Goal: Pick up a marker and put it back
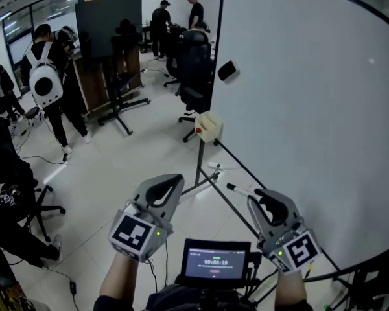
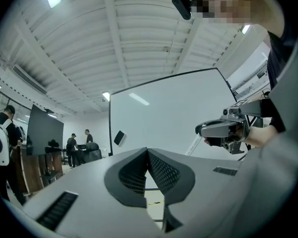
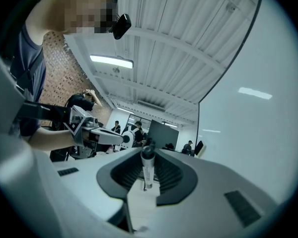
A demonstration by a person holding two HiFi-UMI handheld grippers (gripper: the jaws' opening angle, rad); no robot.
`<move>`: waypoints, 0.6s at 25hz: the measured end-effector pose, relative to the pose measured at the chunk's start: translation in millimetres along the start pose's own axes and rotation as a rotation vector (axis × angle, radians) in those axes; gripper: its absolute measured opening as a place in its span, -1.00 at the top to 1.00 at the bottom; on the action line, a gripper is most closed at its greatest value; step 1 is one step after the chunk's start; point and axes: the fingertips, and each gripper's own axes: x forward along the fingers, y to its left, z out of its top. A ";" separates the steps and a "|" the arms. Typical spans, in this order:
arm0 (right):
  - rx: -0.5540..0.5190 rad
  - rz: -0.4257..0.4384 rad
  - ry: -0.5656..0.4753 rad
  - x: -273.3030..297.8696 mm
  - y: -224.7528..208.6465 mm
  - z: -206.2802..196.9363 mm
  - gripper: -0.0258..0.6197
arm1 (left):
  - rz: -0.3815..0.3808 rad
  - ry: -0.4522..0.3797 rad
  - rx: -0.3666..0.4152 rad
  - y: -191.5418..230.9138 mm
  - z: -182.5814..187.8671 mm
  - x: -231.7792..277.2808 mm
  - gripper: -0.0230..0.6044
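To your right stands a big whiteboard (image 1: 311, 109) with a dark eraser (image 1: 227, 70) stuck on it. Past its left edge you have a black office chair (image 1: 194, 63), a dark screen (image 1: 109, 24) on a floor stand, and a person wearing a white backpack (image 1: 47, 80).

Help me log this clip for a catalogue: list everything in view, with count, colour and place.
whiteboard: one, white, on a stand at right
marker: one, white with dark cap, between the right gripper's jaws
eraser: one, black, stuck on the whiteboard's upper left
box: one, cream, at the whiteboard's left edge
dark panel: one, black, on a stand, back left
office chairs: a few, black, back centre
people: several, dark clothes, back and left; one wears a white backpack
small screen: one, black, bottom centre
left gripper: one, grey, lower left, jaws together, empty
right gripper: one, grey, lower right, closed on the marker
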 end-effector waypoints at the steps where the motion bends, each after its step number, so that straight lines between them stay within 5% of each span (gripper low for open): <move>1: -0.002 -0.002 0.003 7.6 0.1 0.3 0.64 | -0.004 -0.001 -0.004 7.2 -0.8 0.7 0.94; 15: -0.014 -0.004 0.016 55.8 -6.3 -9.8 0.64 | -0.027 0.004 -0.020 48.3 -24.0 18.8 0.94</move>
